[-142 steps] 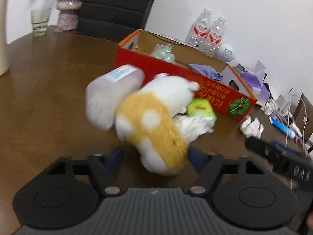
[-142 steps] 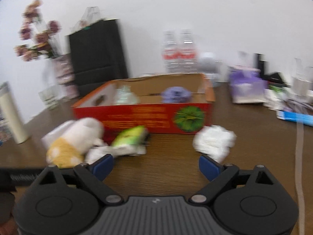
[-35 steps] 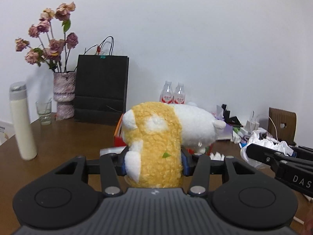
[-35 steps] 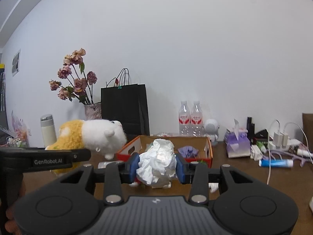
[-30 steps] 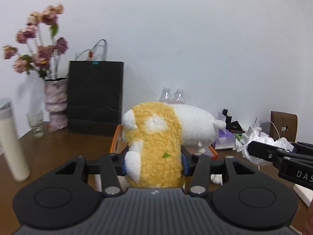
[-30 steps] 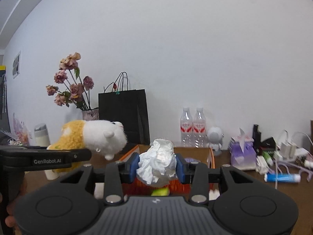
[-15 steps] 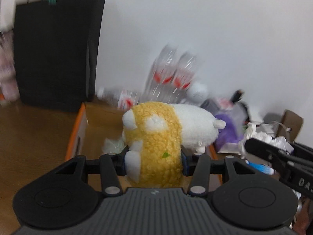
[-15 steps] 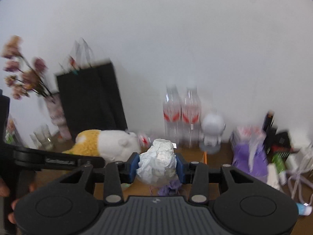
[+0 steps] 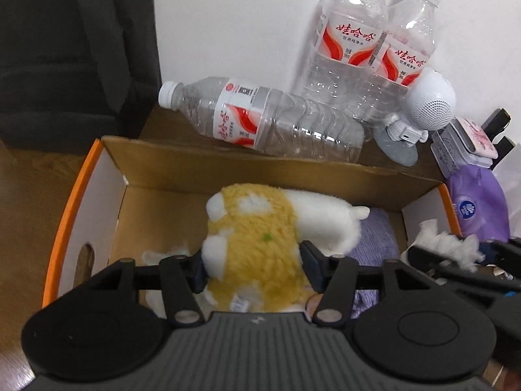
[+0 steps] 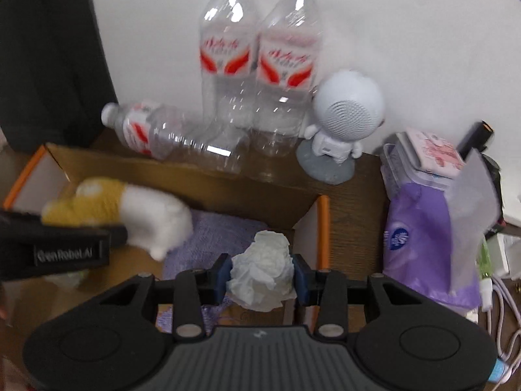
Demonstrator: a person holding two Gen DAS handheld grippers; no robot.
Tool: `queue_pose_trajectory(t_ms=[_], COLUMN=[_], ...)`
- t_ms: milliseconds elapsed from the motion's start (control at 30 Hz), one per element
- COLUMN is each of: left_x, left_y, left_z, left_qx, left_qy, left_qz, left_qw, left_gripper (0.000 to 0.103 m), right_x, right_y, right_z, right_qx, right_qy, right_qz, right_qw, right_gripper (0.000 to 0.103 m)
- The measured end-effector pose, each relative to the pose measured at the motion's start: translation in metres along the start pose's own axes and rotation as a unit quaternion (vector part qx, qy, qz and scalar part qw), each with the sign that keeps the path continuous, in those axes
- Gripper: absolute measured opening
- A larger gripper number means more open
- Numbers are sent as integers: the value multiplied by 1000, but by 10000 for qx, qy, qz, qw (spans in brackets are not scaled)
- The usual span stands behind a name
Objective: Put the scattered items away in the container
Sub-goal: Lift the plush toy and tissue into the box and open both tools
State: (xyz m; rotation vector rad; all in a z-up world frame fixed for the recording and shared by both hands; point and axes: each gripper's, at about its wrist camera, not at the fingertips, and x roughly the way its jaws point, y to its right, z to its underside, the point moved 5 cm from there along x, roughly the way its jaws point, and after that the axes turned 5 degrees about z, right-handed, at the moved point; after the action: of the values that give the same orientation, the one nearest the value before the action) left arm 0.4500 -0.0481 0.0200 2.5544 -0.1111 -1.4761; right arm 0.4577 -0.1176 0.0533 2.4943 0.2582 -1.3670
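The orange-rimmed cardboard box point(image 9: 65, 221) lies below both grippers. My left gripper point(image 9: 254, 267) points down into it and its jaws are opening. The yellow-and-white plush point(image 9: 257, 241) sits between the pads, blurred and sinking toward the box floor. A purple cloth point(image 9: 374, 238) lies in the box beside it. In the right wrist view my right gripper point(image 10: 262, 277) is shut on a crumpled white paper ball point(image 10: 263, 267) above the box's right end point(image 10: 324, 228). The plush point(image 10: 153, 221) shows to its left.
Behind the box lies a water bottle point(image 9: 260, 120); two more point(image 9: 351, 49) stand by the wall with a white astronaut speaker point(image 9: 426, 104). A black bag point(image 9: 75, 49) stands at the back left. A purple tissue pack point(image 10: 423, 238) and cables point(image 10: 498, 293) crowd the right.
Both grippers have swung forward and tipped down over the box. The left jaws have widened and the plush has slipped lower between them. The right still holds the paper ball.
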Motion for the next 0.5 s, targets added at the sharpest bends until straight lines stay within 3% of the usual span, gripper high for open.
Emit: queue_pose_trajectory(t_ms=[67,133,267,333,500], left_x=[0,-4,-27,-43,-76], left_y=[-1,-1,-5,-6,-7], left_z=[-4,-8,-17,-22,-20], left_qx=[39,46,-1,30,201], left_qy=[42,77,331,472,332], left_qz=[-28,5,-102,-98,-255], left_qw=[10000,10000,9994,9988,9989], left_gripper=[72,77,96,99,103], right_x=[11,17,14,3,-35], right_y=[-4,-3,10,14,19], right_z=[0,-2,-8,-8,-8], right_qx=[-16,70,555,713,945], right_qy=[-94,-139,-218,-190,-117], right_qz=[-56,-77,-321,-439,-584], right_qw=[9999,9998,9977,9963,9937], right_gripper=[43,53,65,76,78])
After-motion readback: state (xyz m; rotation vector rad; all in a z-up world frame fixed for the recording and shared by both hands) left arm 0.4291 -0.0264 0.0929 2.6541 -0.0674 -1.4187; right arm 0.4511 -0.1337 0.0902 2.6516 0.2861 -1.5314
